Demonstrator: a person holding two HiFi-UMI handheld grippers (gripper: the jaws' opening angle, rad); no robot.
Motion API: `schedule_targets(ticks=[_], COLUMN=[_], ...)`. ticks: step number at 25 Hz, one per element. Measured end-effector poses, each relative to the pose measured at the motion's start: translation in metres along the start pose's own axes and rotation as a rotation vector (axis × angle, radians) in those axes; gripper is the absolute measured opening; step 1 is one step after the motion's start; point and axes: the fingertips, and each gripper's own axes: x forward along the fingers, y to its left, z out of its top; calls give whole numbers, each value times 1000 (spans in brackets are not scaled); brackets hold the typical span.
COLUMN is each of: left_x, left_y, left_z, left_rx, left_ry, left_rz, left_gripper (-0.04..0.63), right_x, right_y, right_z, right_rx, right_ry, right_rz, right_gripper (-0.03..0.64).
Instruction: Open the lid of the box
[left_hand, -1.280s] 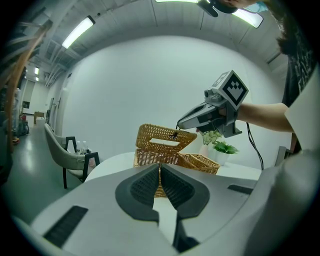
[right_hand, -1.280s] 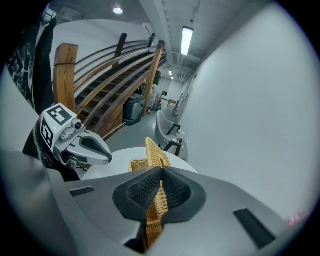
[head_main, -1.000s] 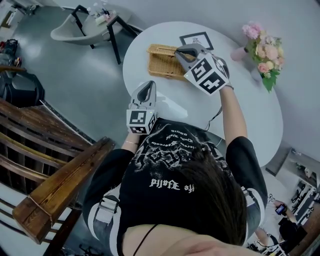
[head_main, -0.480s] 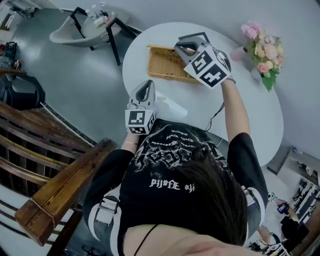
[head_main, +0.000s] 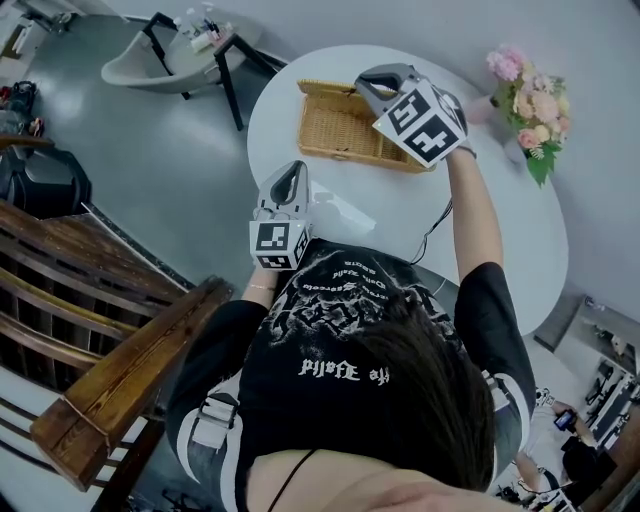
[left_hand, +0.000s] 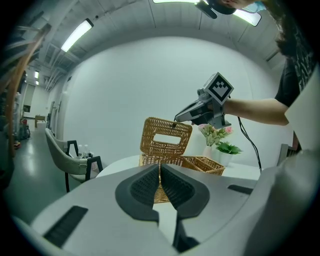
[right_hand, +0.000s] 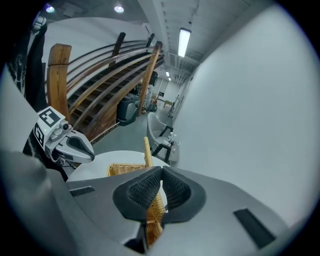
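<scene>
A wicker box (head_main: 338, 130) stands at the far side of the round white table (head_main: 500, 230). Its slotted lid (left_hand: 166, 137) is swung up, nearly upright above the box (left_hand: 200, 163). My right gripper (head_main: 366, 84) is shut on the lid's top edge, and the wicker edge (right_hand: 149, 150) runs between its pads (right_hand: 161, 172). In the left gripper view the right gripper (left_hand: 176, 120) meets the lid at its upper right corner. My left gripper (head_main: 293, 176) hovers at the table's near edge, well short of the box, its jaws (left_hand: 160, 168) shut with nothing in them.
A vase of pink flowers (head_main: 525, 100) stands at the table's right side. A thin cable (head_main: 436, 232) lies across the table under my right arm. A grey armchair (head_main: 150, 60) and a small side table (head_main: 225, 45) sit beyond; a wooden stair rail (head_main: 110, 385) is at left.
My right gripper has moved up and farther across the table with the lid in it, swinging the lid up so the basket's inside shows. The left gripper has stayed put.
</scene>
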Motion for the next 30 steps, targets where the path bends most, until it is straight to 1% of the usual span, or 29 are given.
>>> schedule_targets(ticks=[9, 22, 30], left_x=[-3, 0, 9], left_y=[8, 16, 19], left_z=[-3, -6, -2], left_rx=[-15, -27, -33], left_ry=[11, 29, 32], left_rz=[23, 49, 52], left_gripper=[28, 28, 28], right_x=[7, 25, 39], right_y=[-21, -52, -68], right_z=[2, -1, -5], right_rx=[5, 59, 97], right_ry=[12, 18, 19], right_rz=[-4, 18, 84], right_gripper=[35, 35, 35])
